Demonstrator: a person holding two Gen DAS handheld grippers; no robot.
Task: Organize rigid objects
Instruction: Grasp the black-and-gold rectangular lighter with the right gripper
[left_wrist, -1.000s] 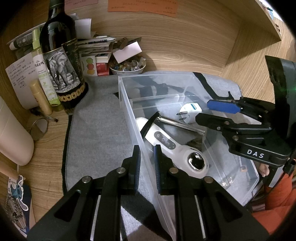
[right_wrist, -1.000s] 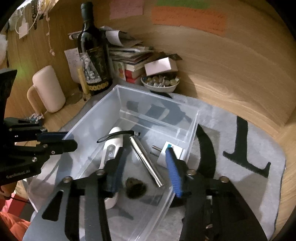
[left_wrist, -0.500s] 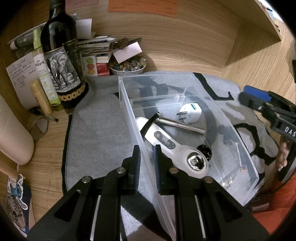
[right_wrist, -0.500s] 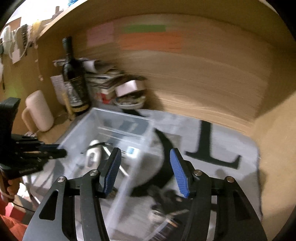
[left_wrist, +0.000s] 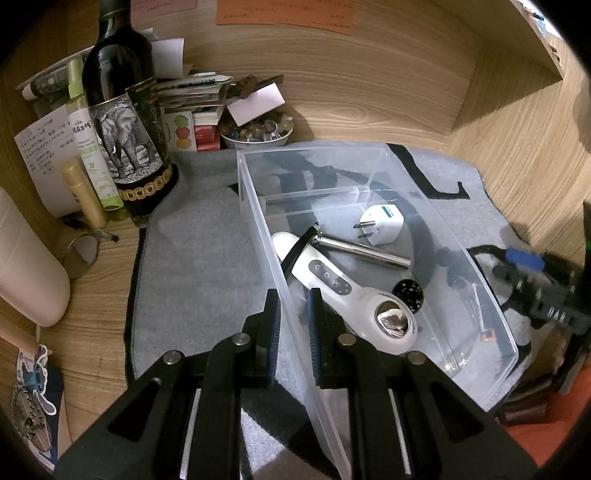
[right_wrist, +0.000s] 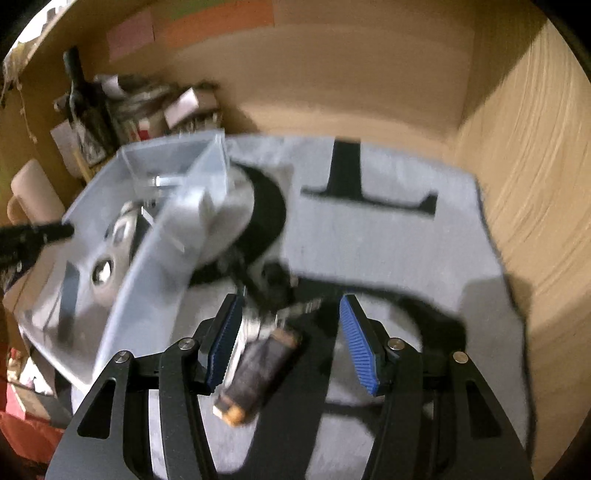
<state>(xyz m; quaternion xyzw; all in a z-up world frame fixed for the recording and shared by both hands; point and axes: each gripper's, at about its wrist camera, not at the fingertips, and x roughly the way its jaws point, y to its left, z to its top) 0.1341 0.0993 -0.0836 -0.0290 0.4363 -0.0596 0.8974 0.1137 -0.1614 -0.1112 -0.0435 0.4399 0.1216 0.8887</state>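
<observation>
Wood-walled bench, grey mat (left_wrist: 199, 266); left hand-held gripper (left_wrist: 291, 325) clamped on clear bin (left_wrist: 436, 221) wall; right hand-held gripper (right_wrist: 291, 347) half open, empty, dark keyed object (right_wrist: 255, 373) between jaws at 6 o'clock; blur risks a mistimed, glancing grab.

Bin (left_wrist: 388, 162): clear glossy plastic. Tube (left_wrist: 364, 251) inside it: polished metal; plug adapter (left_wrist: 382, 218): smooth white plastic. Mat (left_wrist: 199, 266): matt grey felt-like cloth on woodgrain counter (left_wrist: 92, 291).
</observation>
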